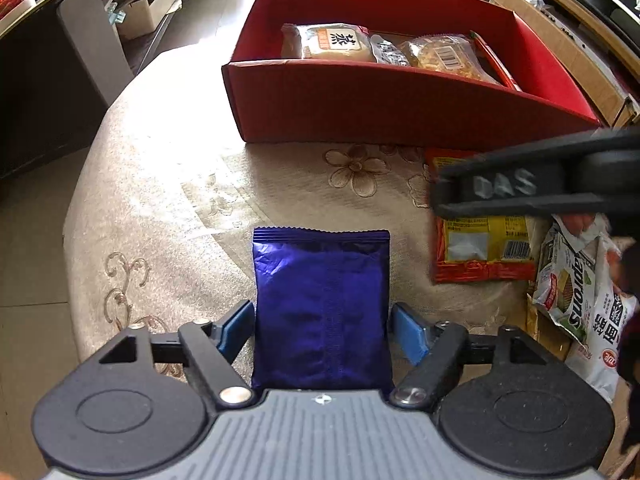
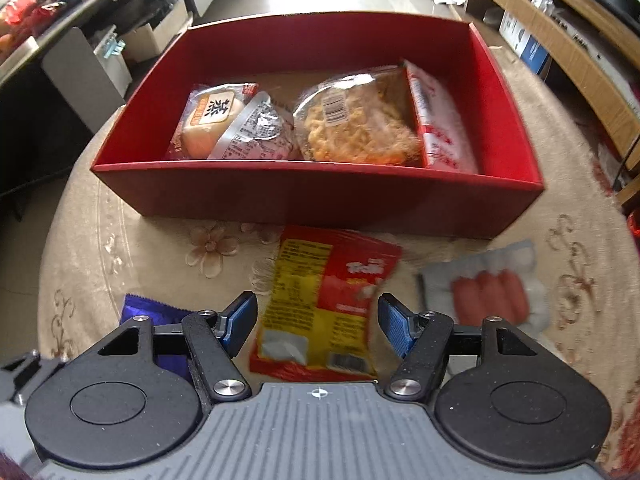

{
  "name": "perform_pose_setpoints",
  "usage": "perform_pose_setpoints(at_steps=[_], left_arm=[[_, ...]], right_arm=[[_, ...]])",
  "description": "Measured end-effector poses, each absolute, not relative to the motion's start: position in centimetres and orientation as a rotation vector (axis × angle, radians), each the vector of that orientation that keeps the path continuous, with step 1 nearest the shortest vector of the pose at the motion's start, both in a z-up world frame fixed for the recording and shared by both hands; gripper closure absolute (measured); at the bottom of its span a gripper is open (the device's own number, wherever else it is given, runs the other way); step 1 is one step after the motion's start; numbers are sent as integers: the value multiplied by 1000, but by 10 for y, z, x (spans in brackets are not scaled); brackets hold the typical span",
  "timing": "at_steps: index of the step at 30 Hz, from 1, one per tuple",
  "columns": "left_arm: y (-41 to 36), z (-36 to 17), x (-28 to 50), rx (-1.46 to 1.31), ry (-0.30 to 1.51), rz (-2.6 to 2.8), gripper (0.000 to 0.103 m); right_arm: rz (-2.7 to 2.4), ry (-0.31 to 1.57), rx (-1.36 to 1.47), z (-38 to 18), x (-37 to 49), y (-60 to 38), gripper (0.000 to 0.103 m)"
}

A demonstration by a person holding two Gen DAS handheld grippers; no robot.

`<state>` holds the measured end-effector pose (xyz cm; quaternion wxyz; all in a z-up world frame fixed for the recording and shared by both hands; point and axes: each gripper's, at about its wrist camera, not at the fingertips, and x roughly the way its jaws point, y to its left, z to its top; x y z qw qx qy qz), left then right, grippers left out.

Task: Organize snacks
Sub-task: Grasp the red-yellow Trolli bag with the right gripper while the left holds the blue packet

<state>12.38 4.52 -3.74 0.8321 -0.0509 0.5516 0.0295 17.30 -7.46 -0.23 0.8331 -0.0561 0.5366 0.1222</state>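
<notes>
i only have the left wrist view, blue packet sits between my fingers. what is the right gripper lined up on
Observer: The right gripper is above the red and yellow packet, which lies flat on the table between its open fingers, not gripped.
Operator: anything right of that packet i cant see well
Observer: A clear pack of sausages lies on the tablecloth, apart from the packet.
Operator: whats at the right end of the red box
Observer: In the red box, a red and white packet leans on edge against the noodle pack.
Operator: is there room left in the box
Observer: Yes, the floor behind the snacks looks bare.
</notes>
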Motion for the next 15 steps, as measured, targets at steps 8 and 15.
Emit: perform_pose_setpoints(at_steps=[8,15], left_arm=[[44,-39,124,-94,1166,59,27],[55,-36,124,-123,1153,87,40]], right_arm=[[265,1150,-228,-14,168,-61,39],[297,1145,-246,0,147,-80,44]])
